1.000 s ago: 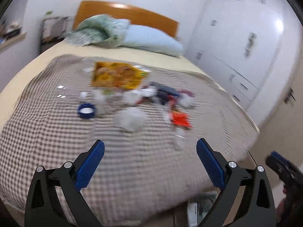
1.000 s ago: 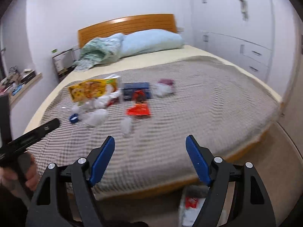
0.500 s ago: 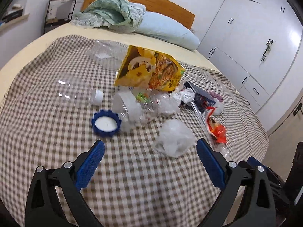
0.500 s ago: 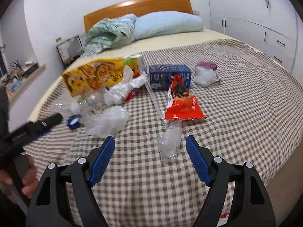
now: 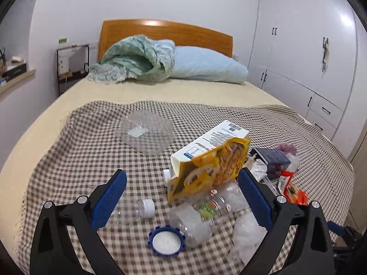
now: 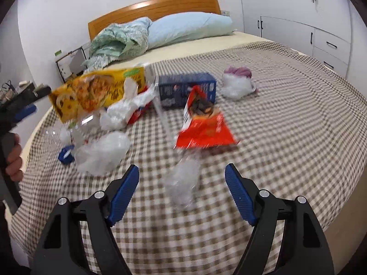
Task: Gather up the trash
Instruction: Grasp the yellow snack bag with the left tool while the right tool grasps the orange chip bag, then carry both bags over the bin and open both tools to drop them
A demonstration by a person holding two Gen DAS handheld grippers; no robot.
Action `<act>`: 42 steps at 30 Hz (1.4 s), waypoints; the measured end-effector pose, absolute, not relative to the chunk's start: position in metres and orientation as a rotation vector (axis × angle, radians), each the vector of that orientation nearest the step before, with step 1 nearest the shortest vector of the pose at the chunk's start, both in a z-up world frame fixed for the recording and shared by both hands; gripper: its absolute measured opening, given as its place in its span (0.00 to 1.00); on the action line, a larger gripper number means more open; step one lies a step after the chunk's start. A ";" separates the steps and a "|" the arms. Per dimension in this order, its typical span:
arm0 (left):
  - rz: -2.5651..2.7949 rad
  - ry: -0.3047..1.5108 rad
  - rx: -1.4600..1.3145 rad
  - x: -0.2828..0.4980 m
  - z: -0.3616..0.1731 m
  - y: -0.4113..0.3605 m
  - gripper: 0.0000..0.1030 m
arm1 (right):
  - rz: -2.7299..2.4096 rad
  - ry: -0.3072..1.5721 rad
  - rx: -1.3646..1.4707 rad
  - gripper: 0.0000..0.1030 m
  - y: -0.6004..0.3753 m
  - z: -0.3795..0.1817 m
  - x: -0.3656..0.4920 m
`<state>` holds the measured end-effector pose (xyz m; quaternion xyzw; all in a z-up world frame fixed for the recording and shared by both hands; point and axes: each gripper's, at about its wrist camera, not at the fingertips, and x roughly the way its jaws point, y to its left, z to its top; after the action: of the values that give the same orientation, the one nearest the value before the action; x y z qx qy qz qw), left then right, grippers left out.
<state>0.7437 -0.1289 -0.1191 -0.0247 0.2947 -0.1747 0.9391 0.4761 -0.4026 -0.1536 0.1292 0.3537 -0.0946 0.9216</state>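
Trash lies scattered on a checked blanket (image 5: 68, 160) over the bed. My left gripper (image 5: 181, 178) is open above a clear plastic bottle (image 5: 197, 215), a white-capped bottle (image 5: 135, 209) and a blue lid (image 5: 166, 243), with a yellow snack bag (image 5: 211, 169) leaning on a white carton (image 5: 213, 139) just ahead. My right gripper (image 6: 182, 174) is open, low over a crumpled clear wrapper (image 6: 183, 181) that lies between its fingers without touching them. Beyond it are a red snack packet (image 6: 204, 128), a blue box (image 6: 185, 87) and a clear plastic bag (image 6: 103, 151).
A clear clamshell container (image 5: 146, 133) sits farther up the blanket. A white and purple bag (image 6: 237, 80) lies to the right. A pillow (image 5: 206, 66) and green quilt (image 5: 135, 59) rest at the headboard. White wardrobes (image 5: 309, 45) line the right wall. A hand (image 6: 11, 158) holds the left gripper.
Both grippers have moved in from the bed's foot over the blanket. The left now hovers right above the bottles and lid; the right has sunk toward the crumpled wrapper. Both stay open.
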 end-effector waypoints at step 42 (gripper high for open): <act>-0.693 0.478 -0.006 0.514 0.022 -0.232 0.00 | -0.250 0.742 0.249 0.16 -0.557 -0.080 0.322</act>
<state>0.5143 -0.2322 0.0218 -0.0027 0.2319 -0.3364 0.9127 0.3216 -0.5567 -0.0803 0.1209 0.3605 -0.1215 0.9169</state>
